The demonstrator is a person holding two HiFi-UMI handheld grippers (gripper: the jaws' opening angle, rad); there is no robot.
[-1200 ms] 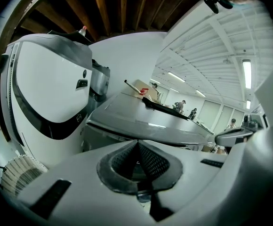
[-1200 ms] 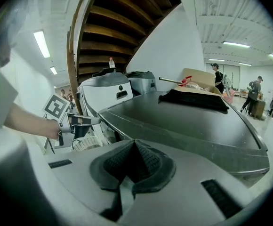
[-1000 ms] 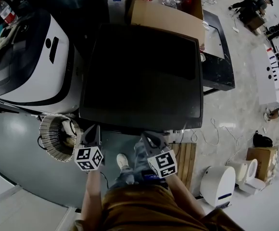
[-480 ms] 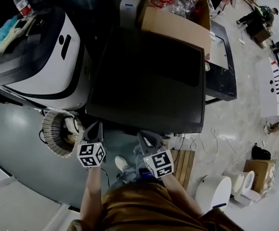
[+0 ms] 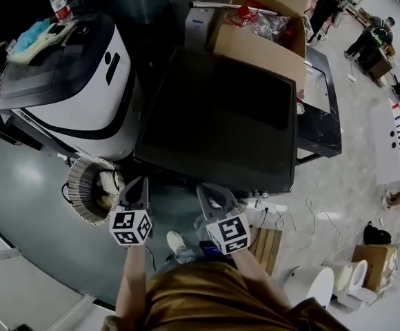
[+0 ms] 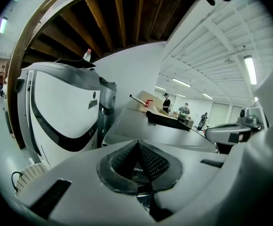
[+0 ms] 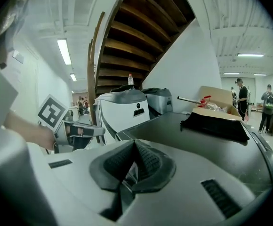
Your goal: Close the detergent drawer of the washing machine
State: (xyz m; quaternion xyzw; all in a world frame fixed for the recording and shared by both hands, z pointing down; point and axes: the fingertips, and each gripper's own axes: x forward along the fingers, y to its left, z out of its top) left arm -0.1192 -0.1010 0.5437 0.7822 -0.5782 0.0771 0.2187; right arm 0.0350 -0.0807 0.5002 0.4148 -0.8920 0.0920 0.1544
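Observation:
The dark washing machine (image 5: 221, 116) fills the middle of the head view, seen from above by its flat top. Its front face and detergent drawer are hidden under the near edge. My left gripper (image 5: 136, 188) hangs just before the machine's near left corner, and my right gripper (image 5: 212, 195) hangs before the middle of the near edge. Both point at the machine without touching it. In the left gripper view the left gripper (image 6: 138, 147) has its pads pressed together with nothing between them. The right gripper (image 7: 134, 147) looks the same in its own view, above the machine's top (image 7: 202, 140).
A white appliance (image 5: 69, 81) stands left of the machine, with a bottle (image 5: 60, 0) behind it. A wicker basket (image 5: 90, 192) sits on the floor by my left gripper. A cardboard box (image 5: 262, 29) lies behind, a black table (image 5: 321, 109) stands right, and a wooden pallet (image 5: 269, 240) and cables lie near my feet.
The head view has swung, so the machine and white appliance slid right and slightly down in the picture. Both grippers stay shut at about the same place before the machine's near edge.

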